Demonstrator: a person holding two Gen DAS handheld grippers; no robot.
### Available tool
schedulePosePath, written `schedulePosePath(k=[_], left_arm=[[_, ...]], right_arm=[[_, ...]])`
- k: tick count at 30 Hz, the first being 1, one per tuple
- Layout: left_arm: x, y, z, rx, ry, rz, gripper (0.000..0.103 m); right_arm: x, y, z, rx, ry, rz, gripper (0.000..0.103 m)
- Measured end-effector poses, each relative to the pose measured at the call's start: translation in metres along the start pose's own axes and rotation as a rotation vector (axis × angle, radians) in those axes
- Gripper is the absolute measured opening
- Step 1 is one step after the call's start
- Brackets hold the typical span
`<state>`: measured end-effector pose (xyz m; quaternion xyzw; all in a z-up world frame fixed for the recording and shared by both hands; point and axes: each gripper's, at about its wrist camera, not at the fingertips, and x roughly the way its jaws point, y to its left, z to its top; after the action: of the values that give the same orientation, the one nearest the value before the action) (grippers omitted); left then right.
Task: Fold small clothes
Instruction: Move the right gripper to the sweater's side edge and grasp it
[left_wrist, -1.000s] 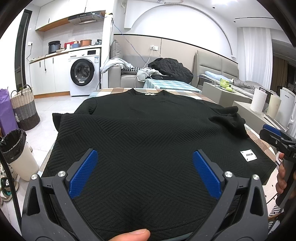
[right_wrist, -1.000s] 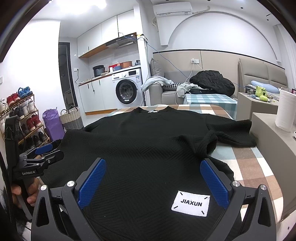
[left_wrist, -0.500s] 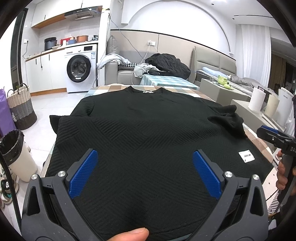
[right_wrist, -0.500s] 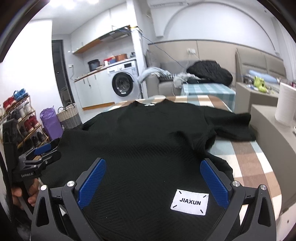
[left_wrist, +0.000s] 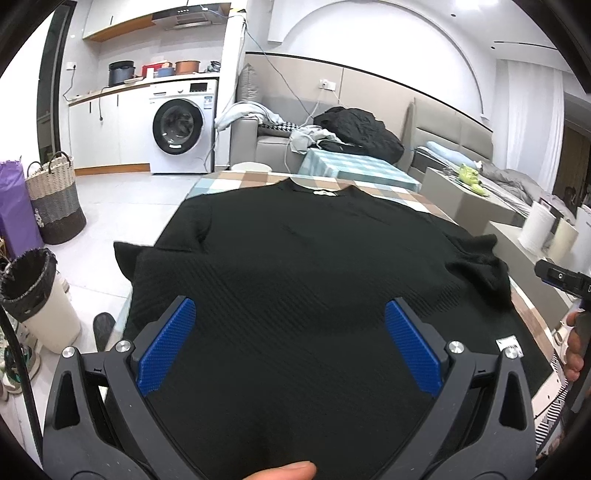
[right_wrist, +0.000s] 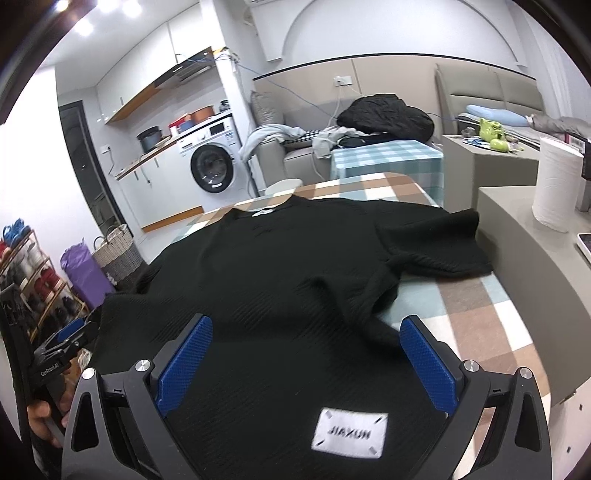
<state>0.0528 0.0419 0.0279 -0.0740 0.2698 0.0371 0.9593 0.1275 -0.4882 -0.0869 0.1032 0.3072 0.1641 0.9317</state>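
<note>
A black textured sweater (left_wrist: 295, 266) lies spread flat on a checked table (right_wrist: 472, 317), neckline at the far end, hem toward me. A white JIAXUN label (right_wrist: 349, 430) sits near the hem on the right. My left gripper (left_wrist: 290, 347) hovers open above the hem's left half, nothing between its blue pads (left_wrist: 166, 350). My right gripper (right_wrist: 304, 363) hangs open over the hem's right half, just beyond the label. The right sleeve (right_wrist: 436, 240) lies out to the side on the table; the left sleeve (left_wrist: 129, 254) hangs over the table edge.
A lined bin (left_wrist: 37, 295) and a woven basket (left_wrist: 55, 203) stand on the floor at the left. A grey ledge with a paper roll (right_wrist: 557, 184) runs along the right. A washing machine (left_wrist: 181, 125) and a cluttered sofa (left_wrist: 332, 136) sit beyond the table.
Both grippers have risen and tilted, so the sweater looks further below. The right gripper also swung a little to the right. Both stay open; the sweater has not moved.
</note>
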Motion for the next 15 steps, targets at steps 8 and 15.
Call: schedulePosePath(k=[8,15], left_arm=[[0.026,0.012,0.028,0.007,0.004,0.034,0.102],[0.060,0.018,0.048,-0.025,0.041,-0.011,0.097]], right_arm=[[0.029,-0.045,0.027,0.156,0.080,-0.008,0.102],[0.048,-0.114,0.049,0.367,0.098,-0.075,0.096]])
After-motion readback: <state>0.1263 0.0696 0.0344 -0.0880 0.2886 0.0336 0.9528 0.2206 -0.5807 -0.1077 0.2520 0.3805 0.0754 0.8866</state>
